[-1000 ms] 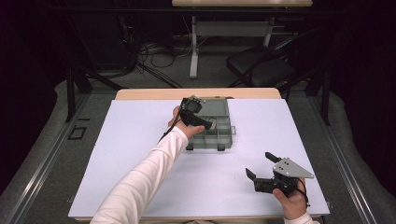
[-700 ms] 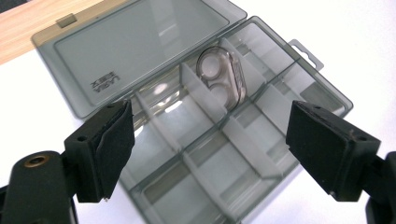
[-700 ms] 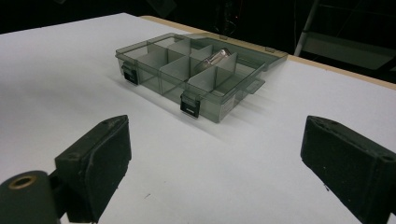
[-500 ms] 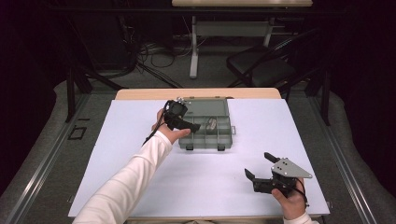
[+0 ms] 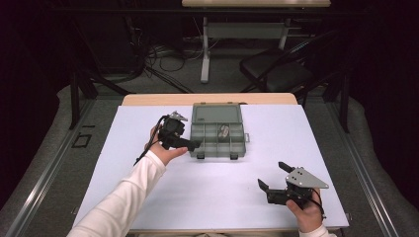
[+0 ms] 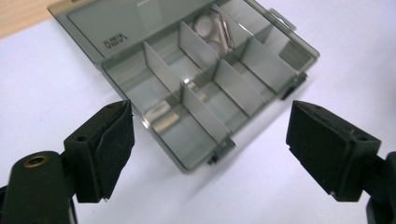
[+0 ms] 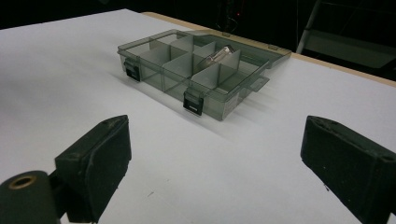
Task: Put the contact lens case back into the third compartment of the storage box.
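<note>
A smoky grey compartment box (image 5: 217, 134) lies with its lid (image 5: 216, 112) folded flat behind it, near the far middle of the white table. A shiny metal piece (image 5: 224, 131) rests in one of its middle compartments, the same metal piece (image 6: 212, 30) and box (image 6: 187, 84) showing in the left gripper view. My left gripper (image 5: 190, 138) hovers beside the box's left edge, open, with nothing between its jaws (image 6: 210, 144). My right gripper (image 5: 272, 176) stays open near the front right, aimed at the box (image 7: 196, 70) from a distance, with its jaws (image 7: 215, 154) empty.
The white tabletop (image 5: 148, 197) spreads wide in front of the box and to both sides. A wooden strip (image 5: 158, 98) runs along the far edge. Beyond it stand a chair (image 5: 276, 74), table legs and cables on the dark floor.
My left gripper has drawn back leftward from above the box to its left side, jaws still open. The right gripper has not moved.
</note>
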{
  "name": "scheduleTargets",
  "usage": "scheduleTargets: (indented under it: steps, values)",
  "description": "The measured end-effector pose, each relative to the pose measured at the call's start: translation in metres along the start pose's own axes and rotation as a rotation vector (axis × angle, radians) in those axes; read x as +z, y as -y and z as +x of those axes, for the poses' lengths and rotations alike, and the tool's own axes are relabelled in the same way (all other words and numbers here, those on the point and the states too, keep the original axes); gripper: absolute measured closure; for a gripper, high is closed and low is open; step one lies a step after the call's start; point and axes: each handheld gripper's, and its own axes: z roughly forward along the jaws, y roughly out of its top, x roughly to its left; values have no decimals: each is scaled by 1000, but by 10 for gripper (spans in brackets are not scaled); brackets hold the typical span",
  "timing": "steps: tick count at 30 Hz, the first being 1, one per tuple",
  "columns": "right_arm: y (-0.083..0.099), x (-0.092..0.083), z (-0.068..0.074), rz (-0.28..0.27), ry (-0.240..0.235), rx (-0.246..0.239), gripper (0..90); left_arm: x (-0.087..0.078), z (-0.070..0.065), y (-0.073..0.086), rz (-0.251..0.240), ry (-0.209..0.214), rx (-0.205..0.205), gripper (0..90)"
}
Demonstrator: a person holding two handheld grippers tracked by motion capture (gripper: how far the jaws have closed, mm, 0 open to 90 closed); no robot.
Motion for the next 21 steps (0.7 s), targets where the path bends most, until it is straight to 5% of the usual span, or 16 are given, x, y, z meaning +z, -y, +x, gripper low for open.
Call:
scheduleTargets:
  steps: [6, 21]
  values:
    - [0, 0, 0, 2, 3, -1, 83, -8, -3, 19, -15, -4, 24, 157]
    - [1, 1, 1, 5, 6, -3, 84, -17, -8, 76, -112, 19, 3, 158]
